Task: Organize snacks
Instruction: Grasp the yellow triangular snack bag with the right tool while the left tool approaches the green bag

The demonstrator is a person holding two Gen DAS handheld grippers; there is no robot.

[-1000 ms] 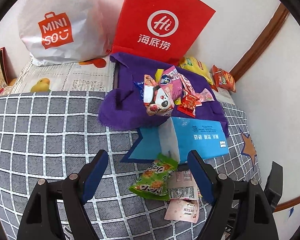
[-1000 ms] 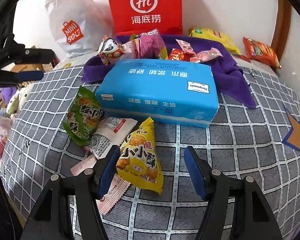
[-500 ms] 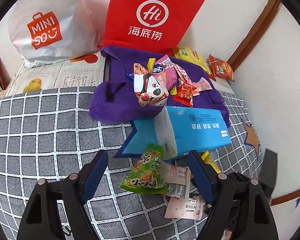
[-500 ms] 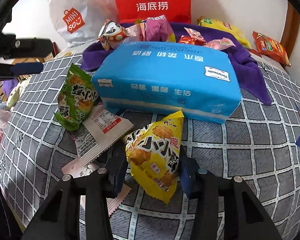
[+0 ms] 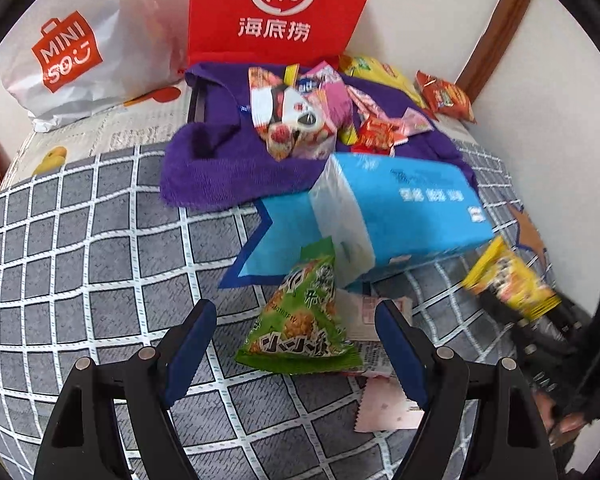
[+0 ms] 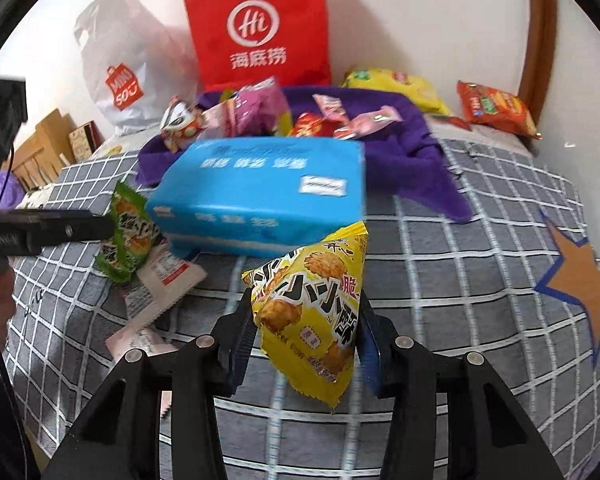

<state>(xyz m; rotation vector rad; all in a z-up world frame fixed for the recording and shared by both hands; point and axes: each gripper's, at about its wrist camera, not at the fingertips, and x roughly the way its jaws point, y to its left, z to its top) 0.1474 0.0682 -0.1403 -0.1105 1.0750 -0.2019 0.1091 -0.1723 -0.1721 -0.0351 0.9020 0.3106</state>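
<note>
Right claw (image 6: 306, 330): squeezing the yellow bag (image 6: 314, 308).
Left claw (image 5: 296, 354): wide apart over the green bag (image 5: 300, 328).
Risk: the puffy yellow bag could slip out.

Two close wrist views angled down, both toward the shared blue tissue pack (image 5: 404, 208) against the wall

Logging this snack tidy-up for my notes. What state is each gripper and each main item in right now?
Right gripper: shut on yellow snack packet, lifted.
Left gripper: open around green snack packet, not touching.
Green snack packet: lying on checked cover.
Blue tissue pack: sealed, lying flat.
Red paper bag: upright against wall.
</note>
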